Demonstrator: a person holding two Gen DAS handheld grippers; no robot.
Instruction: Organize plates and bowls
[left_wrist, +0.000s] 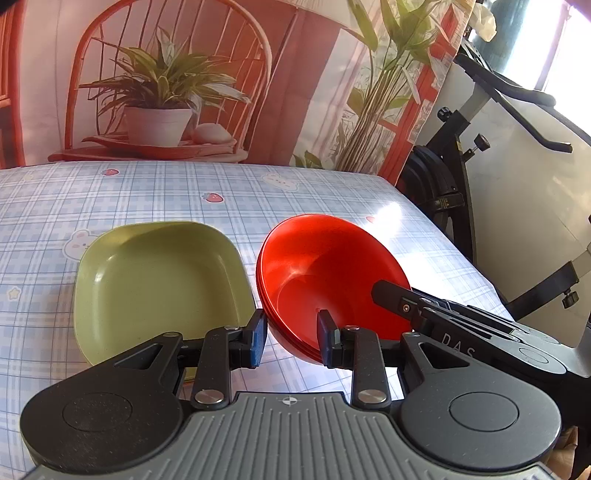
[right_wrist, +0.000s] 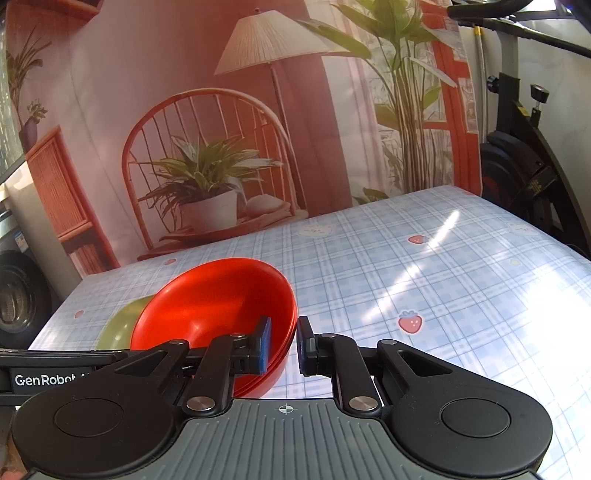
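A: Far half of the checked tablecloth (left_wrist: 155, 192) bare, open run up to the printed backdrop (left_wrist: 184, 74).

B: Right wrist view the same: wide clear cloth right of the red bowls (right_wrist: 218, 306).

A: Near side crowded. Green plate (left_wrist: 155, 280) just beside the bowls, narrow gap between them.

B: Exercise bike (left_wrist: 461, 166) stands off the table's right edge, blocks that flank.

A: Backdrop closes the far edge.

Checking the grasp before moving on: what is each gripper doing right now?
Left gripper: closed on the red bowls' rim.
Right gripper: closed on the opposite rim.
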